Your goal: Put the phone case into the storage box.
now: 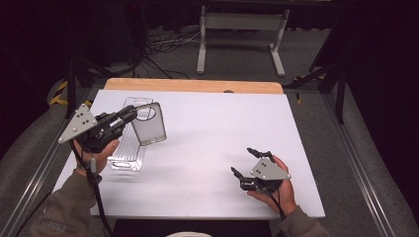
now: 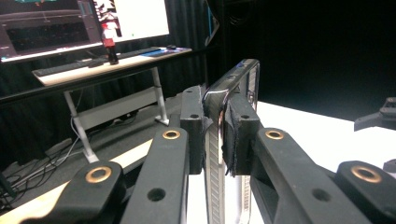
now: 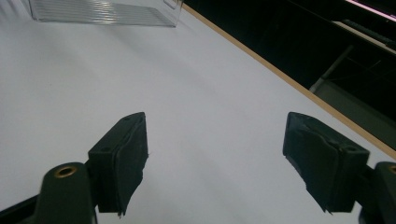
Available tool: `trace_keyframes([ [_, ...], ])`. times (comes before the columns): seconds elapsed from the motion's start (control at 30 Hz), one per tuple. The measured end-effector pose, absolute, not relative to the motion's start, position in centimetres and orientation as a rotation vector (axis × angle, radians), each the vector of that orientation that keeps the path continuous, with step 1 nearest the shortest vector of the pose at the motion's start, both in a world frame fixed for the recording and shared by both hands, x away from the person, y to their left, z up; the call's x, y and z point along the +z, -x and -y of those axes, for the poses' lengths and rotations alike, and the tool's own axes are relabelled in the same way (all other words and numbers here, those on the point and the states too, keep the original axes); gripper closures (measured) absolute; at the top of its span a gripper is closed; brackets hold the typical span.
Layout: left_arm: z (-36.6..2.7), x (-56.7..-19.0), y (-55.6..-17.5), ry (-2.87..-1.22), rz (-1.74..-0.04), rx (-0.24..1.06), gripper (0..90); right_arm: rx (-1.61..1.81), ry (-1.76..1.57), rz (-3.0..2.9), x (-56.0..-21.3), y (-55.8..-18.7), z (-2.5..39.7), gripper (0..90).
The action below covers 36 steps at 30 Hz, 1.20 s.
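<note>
Left tongs [image 1: 129, 114]: clenched on the rim of the clear box [image 1: 148, 123]; held up off the worktop [image 1: 212, 128] at its left side; grey three-cornered plate on top, pointing out to the left

Left tongs, close up [image 2: 219, 128]: both black pads pressed on the thin clear wall of the box [image 2: 236, 81]; wall standing on edge between the pads

Clear box: see-through plastic; lifted and tilted; open side turned toward the far left; just above the clear lid [image 1: 129, 148]

Clear lid: flat on the worktop near the left edge; ribbed with lines; partly under the box and the left hand [image 1: 101, 150]

Right tongs [image 1: 244, 160]: released; jaws wide apart; nothing between them; low over the worktop near the front right corner; well apart from the box

Right tongs, close up [image 3: 215, 154]: bare white worktop between the two pads; ribbed lid [image 3: 100, 13] far off at the top

Worktop: white sheet; wooden strip along the far edge
</note>
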<state>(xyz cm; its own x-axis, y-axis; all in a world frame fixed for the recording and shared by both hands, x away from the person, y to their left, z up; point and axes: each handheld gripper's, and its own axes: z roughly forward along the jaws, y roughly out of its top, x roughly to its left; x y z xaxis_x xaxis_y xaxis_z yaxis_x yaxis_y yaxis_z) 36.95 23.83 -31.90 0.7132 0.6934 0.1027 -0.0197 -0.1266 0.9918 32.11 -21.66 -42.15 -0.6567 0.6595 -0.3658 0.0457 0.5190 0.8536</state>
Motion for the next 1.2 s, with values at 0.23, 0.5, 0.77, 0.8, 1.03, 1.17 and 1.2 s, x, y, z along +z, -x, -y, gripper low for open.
trace_keyframes([
  [0.23,-24.7,-31.7,-37.0,-1.586,-0.57,0.69,80.0,1.13,-0.573,-2.067,-42.2,-32.1,21.6,22.9],
  [0.5,-25.3,-31.6,-37.1,-1.583,-0.585,0.707,80.0,1.128,-0.573,-2.071,-42.2,-32.1,21.6,22.9],
  [0.77,-26.1,-31.6,-37.2,-1.571,-0.604,0.716,79.9,1.136,-0.573,-2.067,-42.2,-32.2,21.6,22.5],
  [0.8,-26.2,-31.6,-37.2,-1.574,-0.607,0.717,79.9,1.139,-0.573,-2.067,-42.2,-32.1,21.6,22.0],
  [1.03,-26.6,-31.8,-37.6,-1.575,-0.612,0.719,79.9,1.16,-0.586,-2.07,-42.2,-32.1,21.6,17.3],
  [1.17,-26.8,-31.8,-37.6,-1.579,-0.614,0.727,79.9,1.165,-0.6,-2.088,-42.3,-32.4,21.7,15.1],
  [1.2,-26.9,-31.8,-37.6,-1.578,-0.614,0.729,79.9,1.163,-0.602,-2.089,-42.3,-32.4,21.7,13.8],
])
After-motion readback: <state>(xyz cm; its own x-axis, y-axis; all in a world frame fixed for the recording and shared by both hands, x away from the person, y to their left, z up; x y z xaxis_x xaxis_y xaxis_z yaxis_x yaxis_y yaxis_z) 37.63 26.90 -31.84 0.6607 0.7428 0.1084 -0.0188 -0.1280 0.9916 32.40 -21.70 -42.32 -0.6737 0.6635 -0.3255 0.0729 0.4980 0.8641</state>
